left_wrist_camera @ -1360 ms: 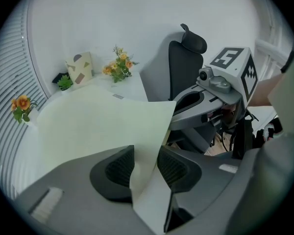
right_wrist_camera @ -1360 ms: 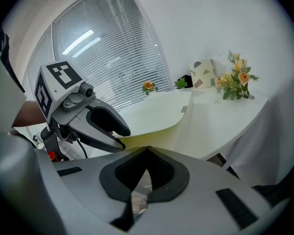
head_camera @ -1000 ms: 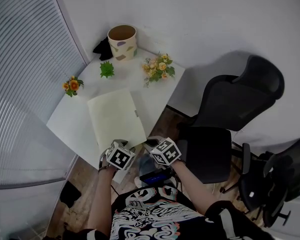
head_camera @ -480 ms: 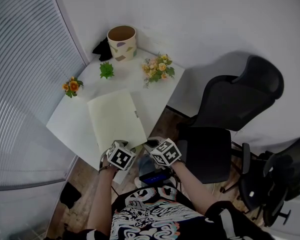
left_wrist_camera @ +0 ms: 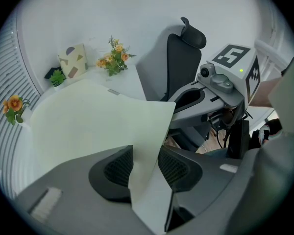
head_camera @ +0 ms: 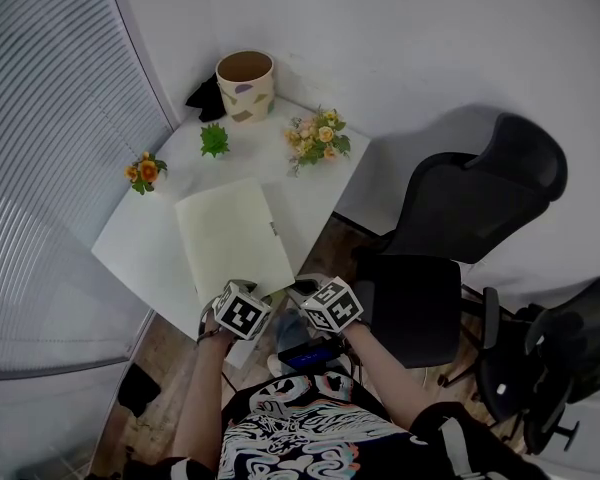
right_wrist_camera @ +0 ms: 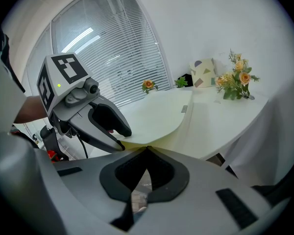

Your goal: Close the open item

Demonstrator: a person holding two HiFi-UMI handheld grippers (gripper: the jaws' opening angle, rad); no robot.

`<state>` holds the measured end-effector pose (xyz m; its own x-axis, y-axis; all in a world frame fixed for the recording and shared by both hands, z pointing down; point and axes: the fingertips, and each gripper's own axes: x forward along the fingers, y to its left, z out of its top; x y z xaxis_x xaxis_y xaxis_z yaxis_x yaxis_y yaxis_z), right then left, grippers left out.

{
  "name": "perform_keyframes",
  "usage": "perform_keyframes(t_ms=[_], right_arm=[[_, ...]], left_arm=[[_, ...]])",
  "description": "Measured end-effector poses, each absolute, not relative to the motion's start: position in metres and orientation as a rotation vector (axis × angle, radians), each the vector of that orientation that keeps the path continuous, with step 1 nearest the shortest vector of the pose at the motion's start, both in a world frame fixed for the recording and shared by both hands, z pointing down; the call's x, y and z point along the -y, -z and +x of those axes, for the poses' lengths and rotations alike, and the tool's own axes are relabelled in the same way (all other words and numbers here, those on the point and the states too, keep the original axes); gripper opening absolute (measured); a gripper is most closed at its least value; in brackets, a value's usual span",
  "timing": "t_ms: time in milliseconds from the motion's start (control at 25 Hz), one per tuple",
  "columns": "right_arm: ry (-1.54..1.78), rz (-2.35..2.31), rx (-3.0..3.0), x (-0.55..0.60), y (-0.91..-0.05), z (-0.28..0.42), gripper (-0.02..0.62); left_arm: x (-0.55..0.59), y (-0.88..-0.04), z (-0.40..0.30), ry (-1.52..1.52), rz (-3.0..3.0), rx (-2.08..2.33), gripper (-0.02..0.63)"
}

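Plain white wall [head_camera: 400, 38] is running behind everything, with a soft chair shadow falling on it. Grey horizontal-slat window blinds [head_camera: 50, 168] are covering the whole left side and meeting the wall at the corner. Square white table [head_camera: 140, 236] is sitting pushed into that corner. Brown wood-plank floor [head_camera: 168, 346] is showing under and beside the table. Black mesh-back office chair [head_camera: 470, 198] is standing just right of the table. Second black wheeled office chair [head_camera: 565, 353] is standing further right, at the frame edge. Lighting is looking even and soft. In the right gripper view a bright strip [right_wrist_camera: 78, 38] is glowing behind the slats.
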<state>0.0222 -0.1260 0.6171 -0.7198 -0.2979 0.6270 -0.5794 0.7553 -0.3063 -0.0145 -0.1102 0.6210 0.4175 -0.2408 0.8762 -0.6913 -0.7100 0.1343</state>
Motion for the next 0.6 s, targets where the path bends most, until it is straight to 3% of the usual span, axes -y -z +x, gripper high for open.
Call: perform_keyframes(t_ms=[600], right_arm=[[-0.644, 0.643, 2.385, 0.1247, -0.6179, 0.022, 0.002]], left_arm=[[0.1096, -0.6209, -0.0134, -1.238, 2.198, 0.783, 0.156]])
